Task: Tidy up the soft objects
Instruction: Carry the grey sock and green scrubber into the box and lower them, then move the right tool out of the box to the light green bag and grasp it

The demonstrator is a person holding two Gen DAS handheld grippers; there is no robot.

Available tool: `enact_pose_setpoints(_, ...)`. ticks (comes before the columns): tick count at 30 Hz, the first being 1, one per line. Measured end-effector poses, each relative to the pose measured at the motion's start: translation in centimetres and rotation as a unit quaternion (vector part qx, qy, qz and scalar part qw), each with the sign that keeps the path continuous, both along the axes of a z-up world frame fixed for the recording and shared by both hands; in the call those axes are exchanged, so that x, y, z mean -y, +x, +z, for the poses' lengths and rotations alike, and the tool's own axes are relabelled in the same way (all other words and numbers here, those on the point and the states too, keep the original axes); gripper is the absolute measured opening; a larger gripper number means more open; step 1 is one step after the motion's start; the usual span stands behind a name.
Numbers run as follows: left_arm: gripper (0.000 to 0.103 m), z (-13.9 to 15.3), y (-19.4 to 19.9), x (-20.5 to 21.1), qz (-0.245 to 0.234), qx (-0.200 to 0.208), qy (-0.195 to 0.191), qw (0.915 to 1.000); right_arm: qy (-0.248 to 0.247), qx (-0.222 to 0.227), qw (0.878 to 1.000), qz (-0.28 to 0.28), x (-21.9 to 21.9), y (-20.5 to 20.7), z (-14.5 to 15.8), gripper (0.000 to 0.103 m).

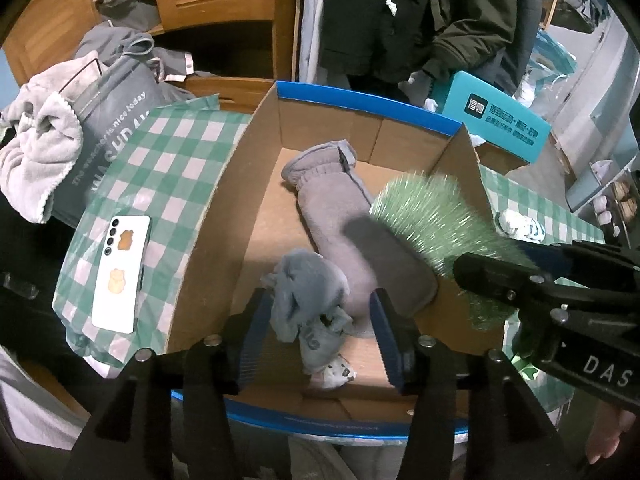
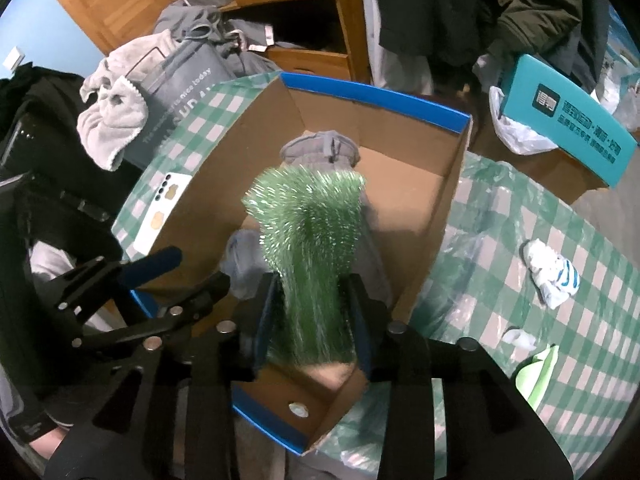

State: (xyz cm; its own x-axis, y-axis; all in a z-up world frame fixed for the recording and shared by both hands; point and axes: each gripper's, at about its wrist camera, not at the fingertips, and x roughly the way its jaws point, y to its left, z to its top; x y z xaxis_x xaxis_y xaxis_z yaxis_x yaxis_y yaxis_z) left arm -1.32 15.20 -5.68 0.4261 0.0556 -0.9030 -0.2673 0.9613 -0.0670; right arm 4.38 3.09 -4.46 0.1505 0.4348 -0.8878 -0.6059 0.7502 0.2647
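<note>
An open cardboard box (image 1: 224, 216) with a blue rim stands on the green checked tablecloth; it also shows in the right wrist view (image 2: 424, 216). Inside lie a rolled grey garment (image 1: 344, 216) and crumpled blue-grey socks (image 1: 308, 296). My left gripper (image 1: 320, 336) is open just above the socks at the box's near end, not touching them. My right gripper (image 2: 312, 316) is shut on a fuzzy green tinsel piece (image 2: 312, 220) and holds it over the box's right wall; the piece also shows in the left wrist view (image 1: 432, 216).
A white phone (image 1: 122, 272) lies on the cloth left of the box. A white-and-blue sock (image 2: 552, 272) lies on the cloth to the right. A grey bag (image 1: 116, 120) with a towel (image 1: 36, 156) stands at the back left, a teal box (image 1: 500, 120) at the back right.
</note>
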Motion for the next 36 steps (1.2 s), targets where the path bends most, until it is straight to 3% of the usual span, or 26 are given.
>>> enact_pose_setpoints(3, 0.055, 0.0, 0.0, 0.1, 0.000, 0.000, 0.003, 1.0000, -0.001, 0.001, 1.000, -0.006, 0.4, 0.1, 0.1, 0.046)
enact_pose_setpoints(11, 0.056, -0.3, 0.2, 0.8, -0.009, -0.007, 0.003, 0.9999, -0.003, 0.006, 1.000, -0.020, 1.4, 0.3, 0.3, 0.056)
enact_pose_setpoints(36, 0.059, 0.1, 1.5, 7.9, -0.079, -0.011, 0.007, 0.9968, -0.015, -0.003, 0.995, -0.095, 10.2, 1.7, -0.8, 0.062)
